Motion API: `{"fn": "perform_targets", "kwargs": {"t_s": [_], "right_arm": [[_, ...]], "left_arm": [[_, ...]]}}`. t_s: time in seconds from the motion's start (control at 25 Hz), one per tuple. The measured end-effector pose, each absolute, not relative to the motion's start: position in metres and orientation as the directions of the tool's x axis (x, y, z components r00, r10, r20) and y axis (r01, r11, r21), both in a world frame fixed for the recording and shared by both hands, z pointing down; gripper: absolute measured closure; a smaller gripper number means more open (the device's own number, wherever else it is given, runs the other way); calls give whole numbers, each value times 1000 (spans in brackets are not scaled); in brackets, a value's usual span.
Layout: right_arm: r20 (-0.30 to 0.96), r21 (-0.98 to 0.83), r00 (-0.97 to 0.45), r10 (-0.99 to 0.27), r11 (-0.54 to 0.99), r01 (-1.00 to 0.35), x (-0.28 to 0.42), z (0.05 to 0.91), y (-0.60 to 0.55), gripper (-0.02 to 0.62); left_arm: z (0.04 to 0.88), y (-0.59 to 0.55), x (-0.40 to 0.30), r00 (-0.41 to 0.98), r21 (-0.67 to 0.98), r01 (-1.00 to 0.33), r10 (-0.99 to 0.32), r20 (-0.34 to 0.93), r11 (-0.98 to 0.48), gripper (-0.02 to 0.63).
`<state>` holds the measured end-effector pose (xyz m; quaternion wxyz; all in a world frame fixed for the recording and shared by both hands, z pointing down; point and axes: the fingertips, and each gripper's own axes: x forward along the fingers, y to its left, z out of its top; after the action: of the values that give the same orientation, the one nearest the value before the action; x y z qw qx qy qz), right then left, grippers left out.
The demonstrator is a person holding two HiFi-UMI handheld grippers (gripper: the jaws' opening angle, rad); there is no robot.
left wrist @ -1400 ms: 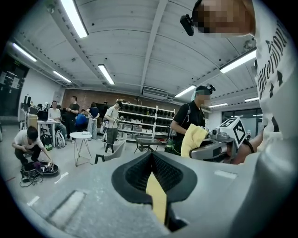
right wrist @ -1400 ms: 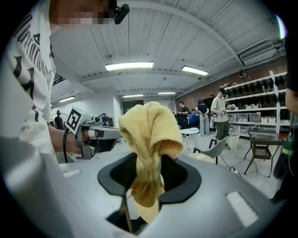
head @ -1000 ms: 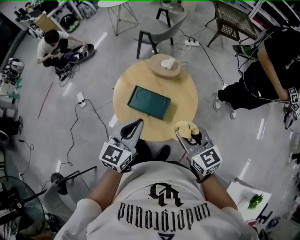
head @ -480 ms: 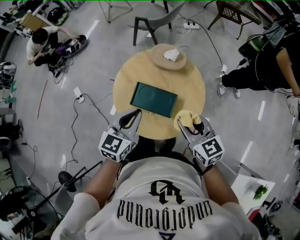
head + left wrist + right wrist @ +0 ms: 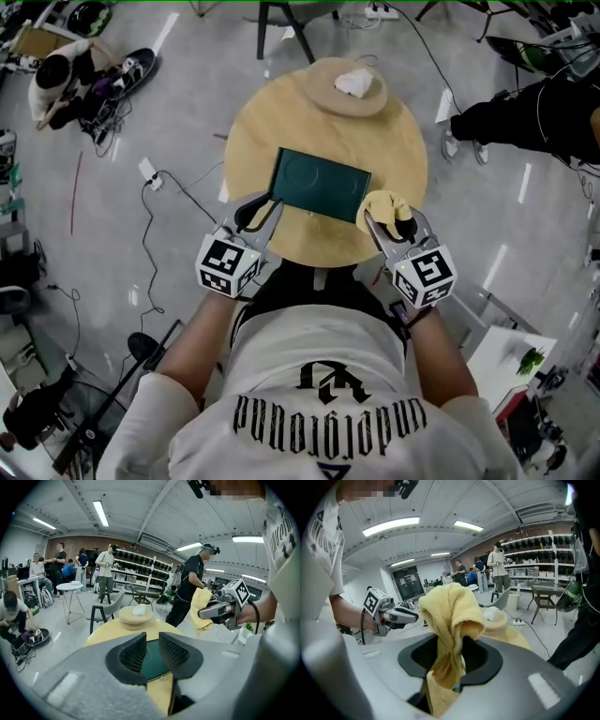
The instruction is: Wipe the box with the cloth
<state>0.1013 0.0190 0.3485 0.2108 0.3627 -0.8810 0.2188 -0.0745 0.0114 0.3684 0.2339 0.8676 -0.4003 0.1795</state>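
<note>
Head view: the green box point(image 5: 321, 185) lies on the round table point(image 5: 281, 112), with the left gripper point(image 5: 265, 208) at its near left corner and the right gripper point(image 5: 389, 225) just beside its right end.

Left gripper view: the jaws have just been opening and stand slightly apart, with nothing between them (the box lies beyond).

Right gripper view: the jaws are clamped on the yellow cloth point(image 5: 450, 620).

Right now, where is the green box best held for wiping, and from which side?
Probably its near left corner, coming from the near side: the box lies flat and thin on the table, too broad to span, and that leaves its top free for the cloth.
</note>
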Motion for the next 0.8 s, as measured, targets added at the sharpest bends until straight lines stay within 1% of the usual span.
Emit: {"fn": "perform_targets", "kwargs": {"t_s": [0.04,0.28,0.52,0.8], "right_arm": [[542,-229,-634,-551,629,-743,101,356,16,460],[612,-223,-569,-549,571,-790,103,402,7,460],[684,-213,-512,-519,529,-821,108,457,0,460],[748,-184,-472,-467,538,-823,100,502,-13,460]], "left_arm": [[377,10,-77,618,269,-775,-599,510,-571,514],[443,0,-93,615,319,-772,-517,596,-550,435],[501,-6,-102,611,360,-769,-440,658,-529,385],[549,-12,-105,637,417,-739,-344,690,-530,380]]}}
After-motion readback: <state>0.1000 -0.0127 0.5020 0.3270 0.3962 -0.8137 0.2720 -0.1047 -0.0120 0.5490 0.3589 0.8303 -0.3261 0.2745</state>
